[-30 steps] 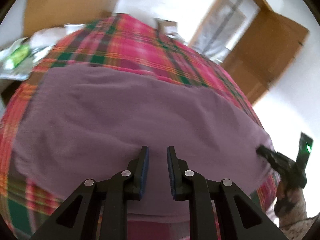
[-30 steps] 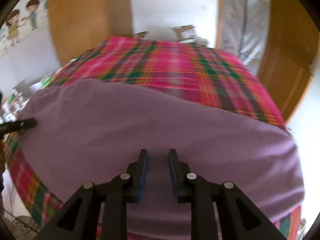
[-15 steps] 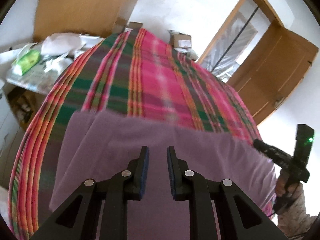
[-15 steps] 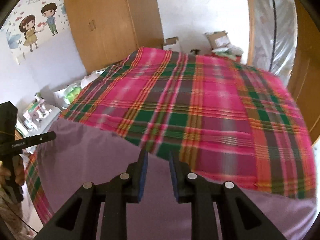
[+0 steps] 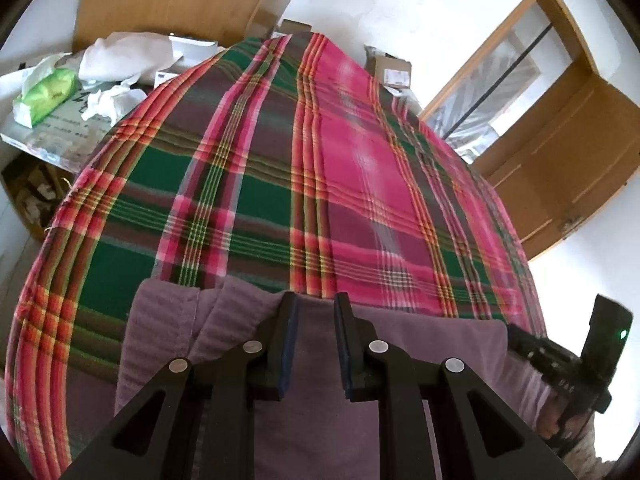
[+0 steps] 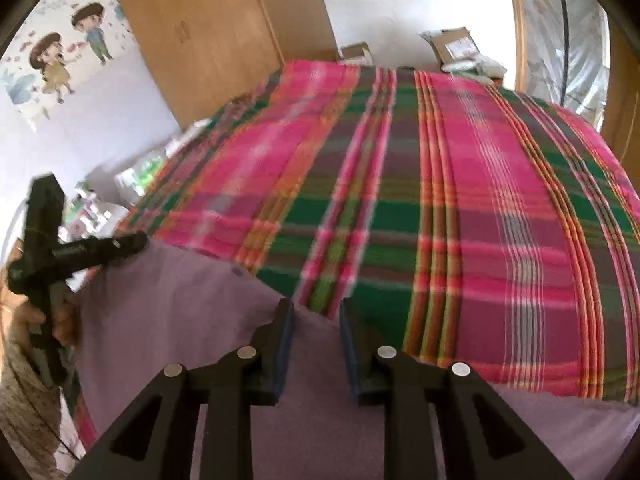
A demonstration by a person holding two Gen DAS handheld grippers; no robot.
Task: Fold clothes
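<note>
Purple garment (image 5: pixel 440 344) pulled nearer, more plaid blanket (image 5: pixel 352 184) bare

No lettering can be read with any certainty. The left gripper (image 6: pixel 86 254), seen from the right wrist, carries a short pale inscription along its finger, too blurred to make out. The white sheet (image 5: pixel 60 128) under the green tissue pack (image 5: pixel 46 96) bears dark printed lines, likewise illegible.

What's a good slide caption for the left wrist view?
Left gripper at the purple garment's edge on a plaid bedspread.
</note>
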